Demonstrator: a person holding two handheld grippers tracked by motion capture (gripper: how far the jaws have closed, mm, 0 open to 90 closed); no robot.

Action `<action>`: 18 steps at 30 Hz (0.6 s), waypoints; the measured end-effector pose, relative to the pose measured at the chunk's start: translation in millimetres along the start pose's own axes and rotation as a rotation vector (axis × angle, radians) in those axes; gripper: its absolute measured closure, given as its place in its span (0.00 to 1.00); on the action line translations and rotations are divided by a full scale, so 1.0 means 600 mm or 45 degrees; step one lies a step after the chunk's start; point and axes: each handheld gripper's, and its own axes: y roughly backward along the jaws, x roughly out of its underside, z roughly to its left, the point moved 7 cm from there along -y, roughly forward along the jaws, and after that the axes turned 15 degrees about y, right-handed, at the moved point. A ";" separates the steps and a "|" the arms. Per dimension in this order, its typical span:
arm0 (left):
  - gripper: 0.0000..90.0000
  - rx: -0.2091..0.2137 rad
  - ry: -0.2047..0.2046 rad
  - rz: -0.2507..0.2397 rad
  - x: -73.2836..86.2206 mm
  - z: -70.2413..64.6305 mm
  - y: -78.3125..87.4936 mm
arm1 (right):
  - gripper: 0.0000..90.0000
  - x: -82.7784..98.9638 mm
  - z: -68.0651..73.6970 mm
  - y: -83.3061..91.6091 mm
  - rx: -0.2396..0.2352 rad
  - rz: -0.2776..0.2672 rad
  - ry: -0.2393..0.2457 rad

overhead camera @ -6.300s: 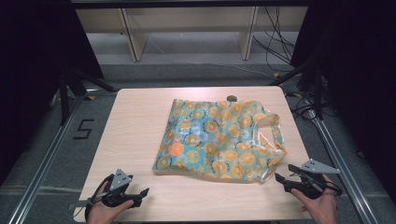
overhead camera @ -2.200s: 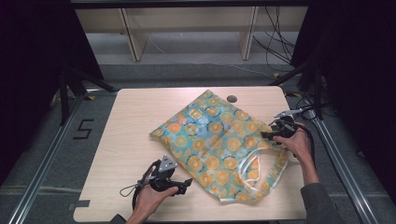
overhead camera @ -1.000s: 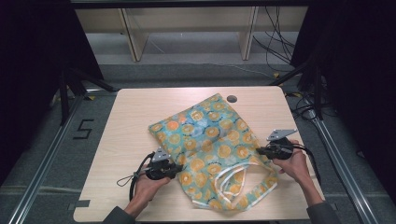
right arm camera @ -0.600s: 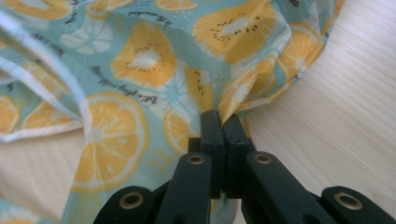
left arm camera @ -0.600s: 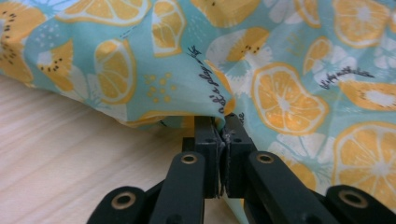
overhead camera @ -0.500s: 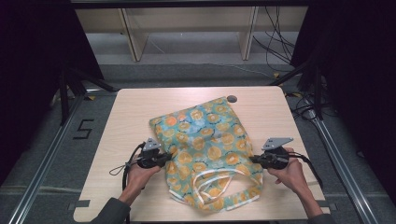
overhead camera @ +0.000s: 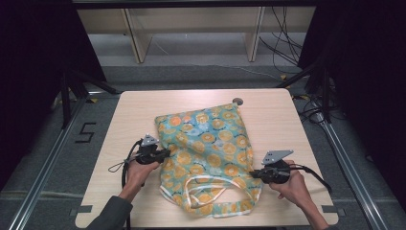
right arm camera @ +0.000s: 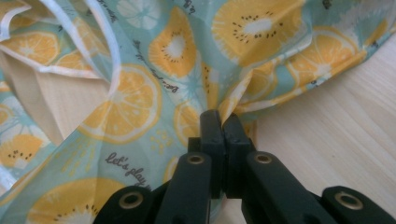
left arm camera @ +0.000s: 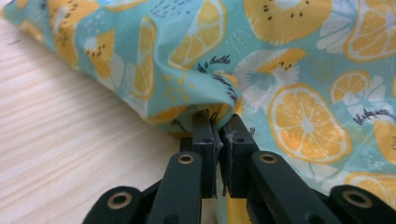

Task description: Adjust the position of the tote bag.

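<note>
A teal cloth bag printed with orange slices lies on the wooden table, its handles and mouth toward the near edge. My left gripper is shut on the bag's left side edge; in the left gripper view its jaws pinch a fold of the bag at the gripper's tips. My right gripper is shut on the bag's right side edge, where a bunched fold of the bag meets the closed tips. A handle loop lies between the two hands.
A small dark hole sits in the table just beyond the bag's far corner. Metal frame rails run along both sides of the table. Shelving legs stand behind it on the floor.
Both grippers have dragged the bag toward the left, and the bag has turned so its mouth faces the near edge. Each gripper keeps its hold on a side edge.
</note>
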 end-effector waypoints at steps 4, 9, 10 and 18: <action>0.95 -0.017 0.014 -0.007 0.001 0.012 0.016 | 1.00 -0.015 0.027 -0.004 -0.010 -0.027 0.049; 0.93 -0.002 -0.065 0.022 0.022 0.000 0.059 | 0.97 -0.017 0.046 -0.004 -0.049 0.004 0.059; 0.93 -0.014 -0.125 0.061 0.028 0.003 0.070 | 0.94 -0.015 0.045 -0.005 -0.041 0.010 0.059; 0.63 0.037 0.058 0.006 0.012 0.004 0.085 | 0.60 -0.037 0.011 0.017 0.039 -0.122 -0.081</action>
